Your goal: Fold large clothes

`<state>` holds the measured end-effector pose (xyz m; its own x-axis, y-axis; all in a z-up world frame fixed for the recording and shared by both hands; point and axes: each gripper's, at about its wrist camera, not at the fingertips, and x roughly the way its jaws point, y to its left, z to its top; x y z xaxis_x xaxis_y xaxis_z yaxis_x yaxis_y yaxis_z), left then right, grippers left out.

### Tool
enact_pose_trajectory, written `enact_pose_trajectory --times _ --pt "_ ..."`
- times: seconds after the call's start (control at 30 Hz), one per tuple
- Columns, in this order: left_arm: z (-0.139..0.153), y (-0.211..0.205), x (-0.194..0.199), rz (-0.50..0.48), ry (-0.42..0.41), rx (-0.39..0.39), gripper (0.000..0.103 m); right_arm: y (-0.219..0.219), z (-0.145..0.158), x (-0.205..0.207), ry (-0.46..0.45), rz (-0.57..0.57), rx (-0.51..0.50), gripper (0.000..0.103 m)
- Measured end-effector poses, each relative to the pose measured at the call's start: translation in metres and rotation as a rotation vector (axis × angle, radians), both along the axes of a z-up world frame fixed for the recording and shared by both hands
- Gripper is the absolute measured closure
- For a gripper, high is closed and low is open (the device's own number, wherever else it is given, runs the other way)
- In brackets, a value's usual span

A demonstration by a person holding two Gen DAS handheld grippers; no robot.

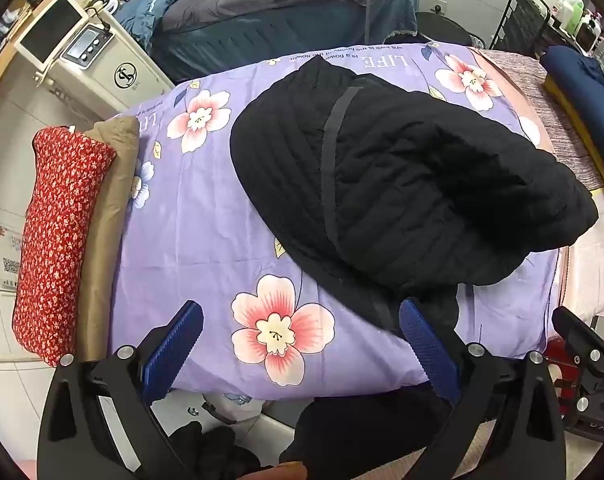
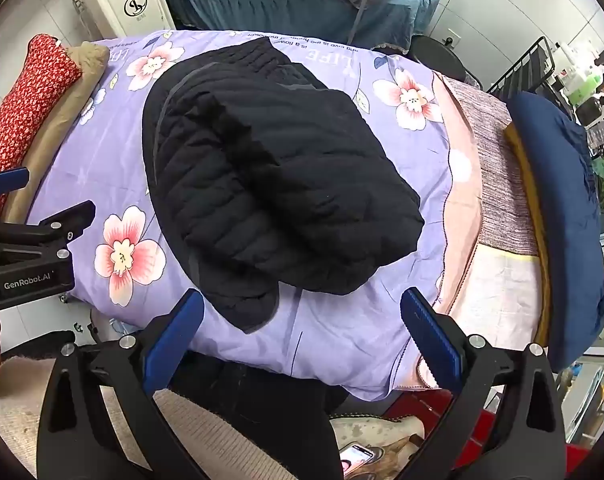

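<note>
A black quilted jacket [image 1: 402, 184] lies folded in a bundle on the purple flowered bedsheet [image 1: 206, 216]; it also shows in the right wrist view [image 2: 270, 184]. My left gripper [image 1: 302, 312] is open and empty, held above the bed's near edge, its right finger by the jacket's near hem. My right gripper [image 2: 302, 300] is open and empty, just in front of the jacket's near edge over the sheet [image 2: 342, 344]. The left gripper's body [image 2: 30, 248] shows at the left of the right wrist view.
A red flowered pillow [image 1: 58, 236] and a tan roll [image 1: 110, 220] lie along the bed's left side. A navy cushion [image 2: 562, 216] sits at the right. A white machine [image 1: 82, 52] and another bed [image 1: 286, 4] stand behind. Dark clothes [image 1: 214, 452] lie below the bed's edge.
</note>
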<state>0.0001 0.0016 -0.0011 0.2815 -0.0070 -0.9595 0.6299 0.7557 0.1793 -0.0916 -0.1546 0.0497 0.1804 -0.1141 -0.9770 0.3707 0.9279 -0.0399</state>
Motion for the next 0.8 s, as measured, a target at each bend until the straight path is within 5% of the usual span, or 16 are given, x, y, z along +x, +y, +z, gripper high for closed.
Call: enact_pose_trajectory --times 0.8 --pt "-0.0033 -0.0037 -0.0029 -0.004 0.024 0.009 0.006 0.0009 -0.0013 -0.0018 -0.002 0.003 0.003 0.006"
